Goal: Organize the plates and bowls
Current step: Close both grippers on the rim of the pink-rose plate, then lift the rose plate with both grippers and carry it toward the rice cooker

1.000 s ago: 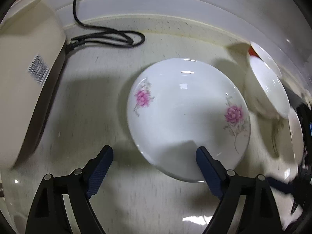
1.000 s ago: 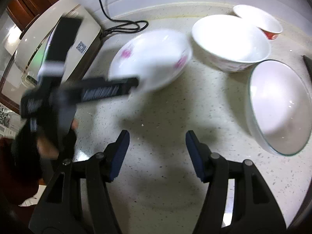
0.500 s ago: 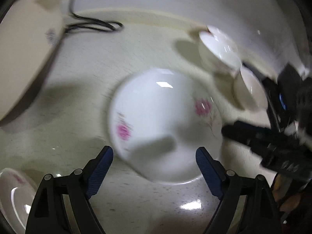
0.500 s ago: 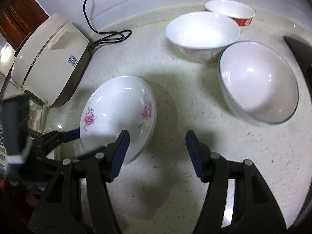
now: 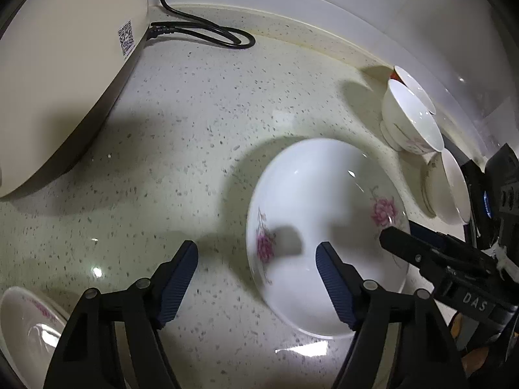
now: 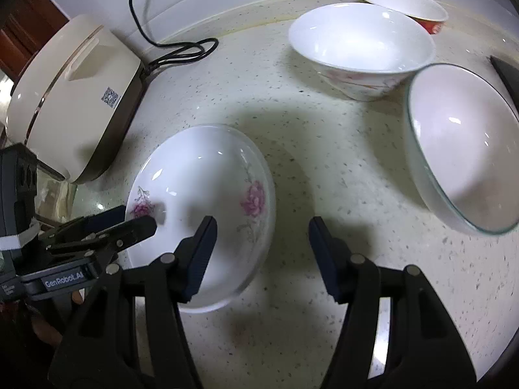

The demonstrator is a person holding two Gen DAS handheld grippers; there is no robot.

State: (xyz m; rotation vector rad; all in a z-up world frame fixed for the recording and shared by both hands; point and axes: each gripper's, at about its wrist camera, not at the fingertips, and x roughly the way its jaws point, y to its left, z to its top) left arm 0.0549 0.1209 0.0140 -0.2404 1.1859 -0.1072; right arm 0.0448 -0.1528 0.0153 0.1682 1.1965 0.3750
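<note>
A white plate with pink flowers [image 5: 324, 214] lies on the speckled counter [image 5: 194, 129]. My left gripper [image 5: 256, 249] straddles its left rim: one finger stands off the plate, the other hangs over its inside. Its jaws are closing and the pads stand apart from the rim. In the right wrist view the same plate [image 6: 207, 178] has its right rim between the fingers of my right gripper [image 6: 262, 227], which is open and does not press on it. The left gripper [image 6: 129, 230] shows there at the plate's far rim.
A cream appliance [image 6: 71, 97] with a black cord [image 6: 181, 52] stands at the back left. A white bowl [image 6: 360, 48], a red-sided bowl [image 6: 402, 3] and a glass bowl [image 6: 460, 149] sit to the right. Another flowered dish [image 5: 26, 330] lies at the near left.
My left gripper slid left to the plate's left rim and its jaws narrowed. The right gripper came in over the plate's right rim.
</note>
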